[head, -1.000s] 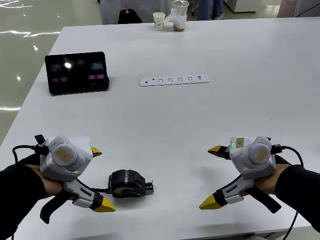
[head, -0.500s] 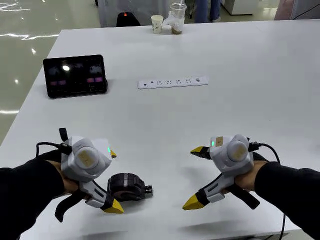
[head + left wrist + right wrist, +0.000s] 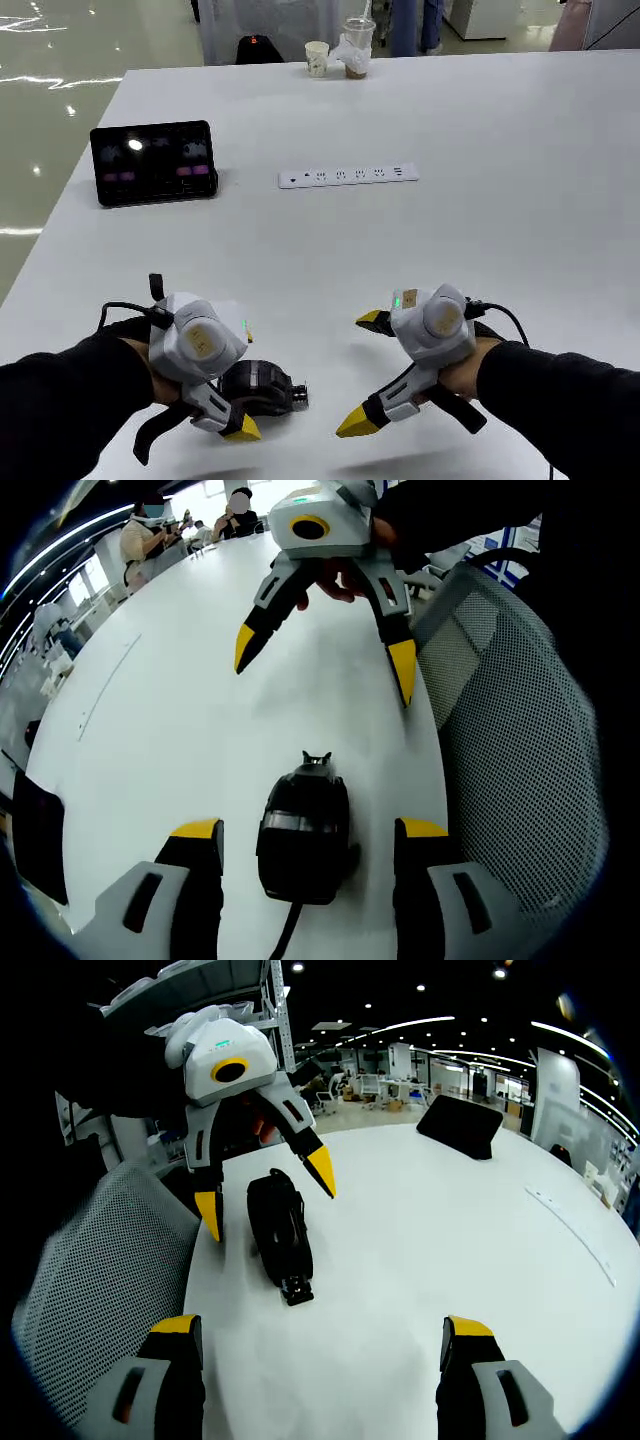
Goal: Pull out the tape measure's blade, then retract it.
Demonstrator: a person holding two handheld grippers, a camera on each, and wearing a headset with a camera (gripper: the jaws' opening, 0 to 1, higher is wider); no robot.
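Between the released jaws of my left gripper (image 3: 311,828) the tape measure (image 3: 280,1222) lies on the tabletop (image 3: 450,200), ready for clamping its case. My right gripper (image 3: 360,372), jaws also released, faces the blade hook (image 3: 297,1290) for pulling.

My tape measure (image 3: 305,835) is a squat black case with a grey band across its top. It sits between the spread jaws of my left tongs (image 3: 310,830), with a gap on either side, touching neither. The blade is wound in: just the hook (image 3: 316,759) shows at the mouth, pointing away from my left tongs and toward my right tongs (image 3: 362,371), which stand apart from it. A dark strap (image 3: 285,935) trails from its rear.
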